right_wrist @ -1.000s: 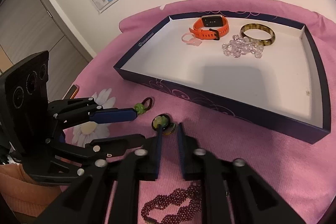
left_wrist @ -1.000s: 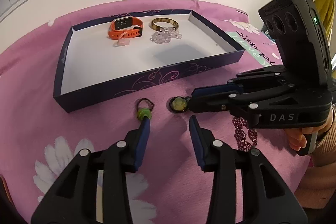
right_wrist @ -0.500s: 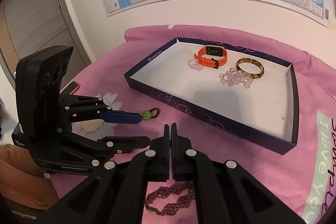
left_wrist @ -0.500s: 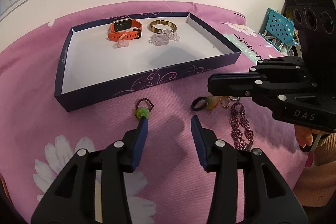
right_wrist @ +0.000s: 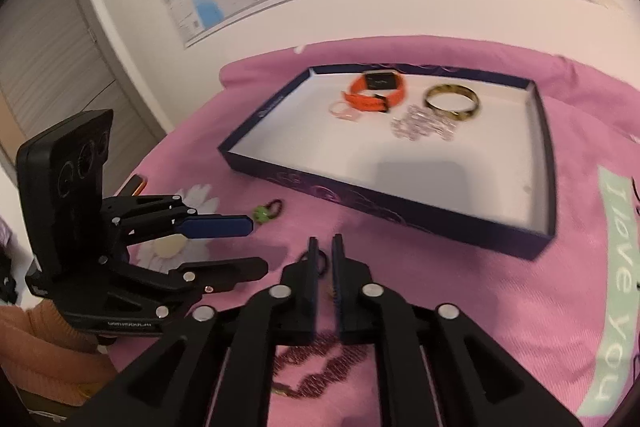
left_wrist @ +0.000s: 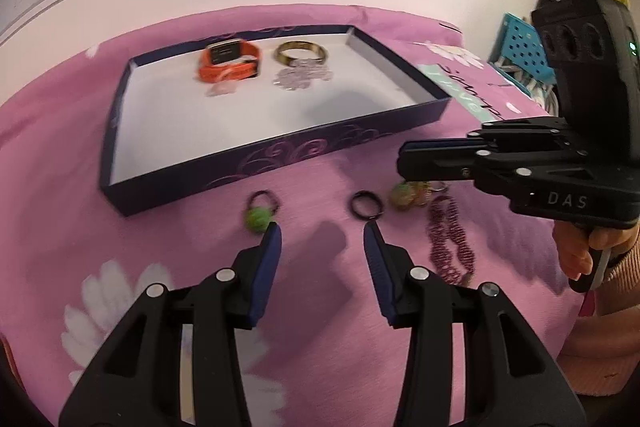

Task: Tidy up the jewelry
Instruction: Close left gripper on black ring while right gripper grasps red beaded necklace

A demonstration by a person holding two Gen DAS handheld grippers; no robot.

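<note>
A navy tray [left_wrist: 280,155] [right_wrist: 400,203] holds an orange watch [left_wrist: 228,63] [right_wrist: 376,91], a gold bangle [left_wrist: 300,53], a crystal bracelet [left_wrist: 302,77] and a pink ring [right_wrist: 342,111]. On the pink cloth in front lie a green-bead ring [left_wrist: 260,213] [right_wrist: 266,211], a black ring [left_wrist: 366,205] with a yellow-green bead [left_wrist: 404,195], and a maroon beaded bracelet [left_wrist: 450,239] [right_wrist: 320,363]. My left gripper [left_wrist: 322,233] [right_wrist: 256,247] is open and empty, between the two rings. My right gripper [right_wrist: 325,243] [left_wrist: 404,159] hovers over the yellow-green bead, its jaws opening a narrow gap with nothing pressed between them.
A hand [left_wrist: 576,247] in an orange sleeve holds the right gripper's handle. A blue perforated basket [left_wrist: 520,43] stands off the cloth's far right. An orange-edged flat object [right_wrist: 136,183] lies at the cloth's left edge. A wall with a map runs behind the tray.
The right gripper drew the black ring with the yellow-green bead to the right, rose off the cloth, and its shut jaws have parted slightly. The left gripper stayed put.
</note>
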